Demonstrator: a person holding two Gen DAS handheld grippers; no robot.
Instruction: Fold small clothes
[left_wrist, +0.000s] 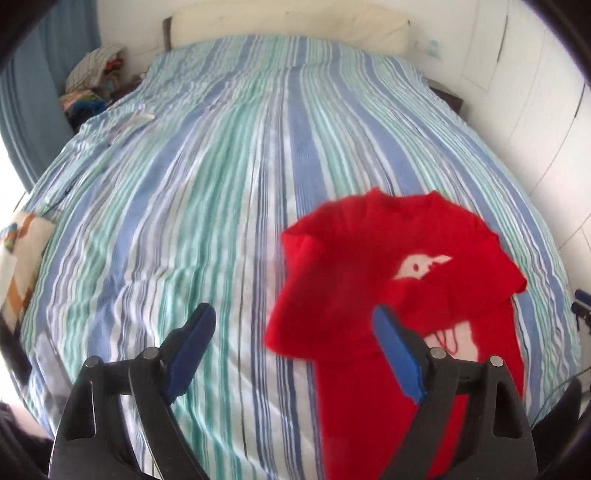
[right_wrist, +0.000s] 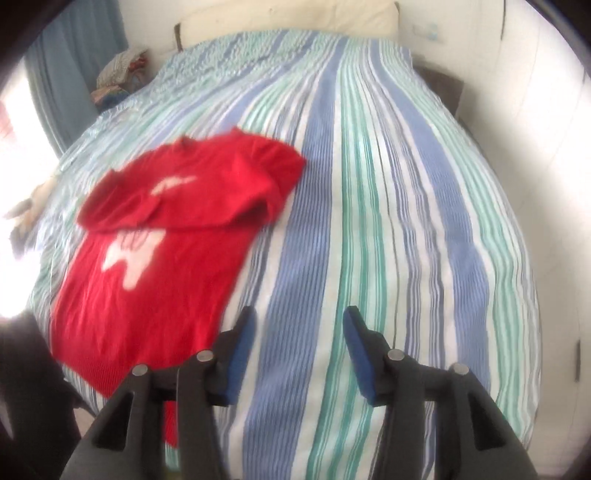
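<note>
A: Where's the red T-shirt rn?

B: Flat on the bed's striped duvet, near end. Top part w/ collar and sleeves is folded down over the chest, covering most of the white print. Can't read the print, too blurry and half hidden under the fold.

A: Tools?

B: Left tool has its jaws spread wide, nothing between the pads. Its right blue pad overlaps the shirt in the left wrist view, but no cloth is pinched. Right tool is parted too, narrower gap, only bare duvet seen between the pads. The shirt lies to its left.

A: Anything cut off?

B: Shirt hem runs under the tool bodies at the bottom edge in both views, so I can't see where it ends. A sliver of the right tool shows at the far right edge of the left wrist view, mostly cropped.

A: Background?

B: Cream pillow at the far end vs. the wall. Pile of clothes far left beside the bed, too smeared to tell pieces apart. Blue curtain far left, partly cut by the lens rim. Patterned cloth at the left bed edge, unclear what it is.
</note>
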